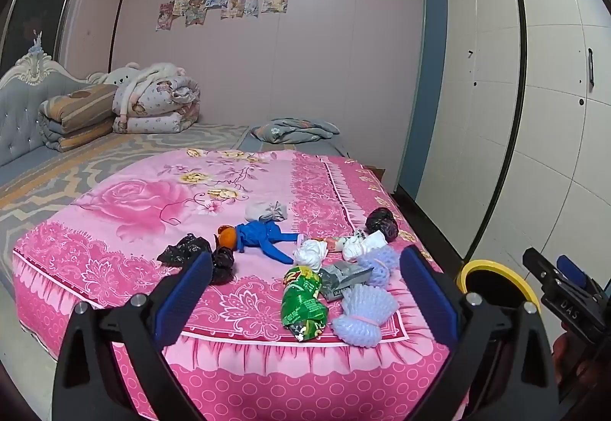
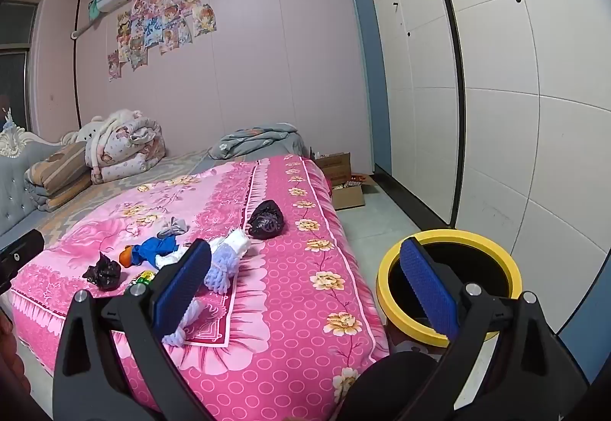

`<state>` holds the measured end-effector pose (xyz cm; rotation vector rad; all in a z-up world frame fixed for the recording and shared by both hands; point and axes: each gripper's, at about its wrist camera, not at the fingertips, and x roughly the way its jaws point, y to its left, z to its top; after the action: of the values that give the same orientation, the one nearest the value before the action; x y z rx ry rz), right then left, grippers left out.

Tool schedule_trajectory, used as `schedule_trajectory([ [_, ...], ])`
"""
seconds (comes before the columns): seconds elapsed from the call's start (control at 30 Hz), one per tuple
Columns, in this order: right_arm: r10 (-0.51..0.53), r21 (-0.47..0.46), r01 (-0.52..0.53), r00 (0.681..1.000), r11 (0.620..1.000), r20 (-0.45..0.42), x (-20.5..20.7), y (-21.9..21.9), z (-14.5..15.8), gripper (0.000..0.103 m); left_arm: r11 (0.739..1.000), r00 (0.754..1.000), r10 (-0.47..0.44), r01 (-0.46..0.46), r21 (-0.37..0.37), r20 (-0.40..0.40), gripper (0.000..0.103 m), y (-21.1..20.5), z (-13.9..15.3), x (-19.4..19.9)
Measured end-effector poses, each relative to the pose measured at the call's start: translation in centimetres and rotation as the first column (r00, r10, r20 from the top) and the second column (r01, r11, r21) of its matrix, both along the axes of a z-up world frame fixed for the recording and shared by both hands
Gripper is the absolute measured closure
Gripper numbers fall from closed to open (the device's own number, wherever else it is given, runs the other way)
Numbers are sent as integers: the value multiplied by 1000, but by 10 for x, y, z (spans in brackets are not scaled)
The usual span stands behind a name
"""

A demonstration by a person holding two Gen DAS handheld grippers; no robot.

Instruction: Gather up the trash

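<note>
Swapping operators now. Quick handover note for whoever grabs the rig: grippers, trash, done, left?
Left gripper: open, empty, aimed at the trash on the pink bedspread.
Right gripper: open, empty, between the bed edge and the yellow-rimmed bin.
Trash on the bed: green snack wrapper, foam nets, black bags, white wads, blue rag, grey packet.
Done: nothing visibly collected; the bin's inside is too dark to tell.
Left: move every piece into the bin on the floor beside the bed.

Left gripper [image 1: 305, 291], right gripper [image 2: 305, 291]: black frames, blue ribbed pads, silver screws.
</note>
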<state>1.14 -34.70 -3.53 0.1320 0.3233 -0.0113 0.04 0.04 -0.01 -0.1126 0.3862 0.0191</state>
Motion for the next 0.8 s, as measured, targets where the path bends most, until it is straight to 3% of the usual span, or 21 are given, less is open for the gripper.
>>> schedule_trajectory([
  [0.8,3,4,-3,1000,1000,-12,2,1,-2,8,1000,1000,-5,6,-28,10,8,1,-2,0],
])
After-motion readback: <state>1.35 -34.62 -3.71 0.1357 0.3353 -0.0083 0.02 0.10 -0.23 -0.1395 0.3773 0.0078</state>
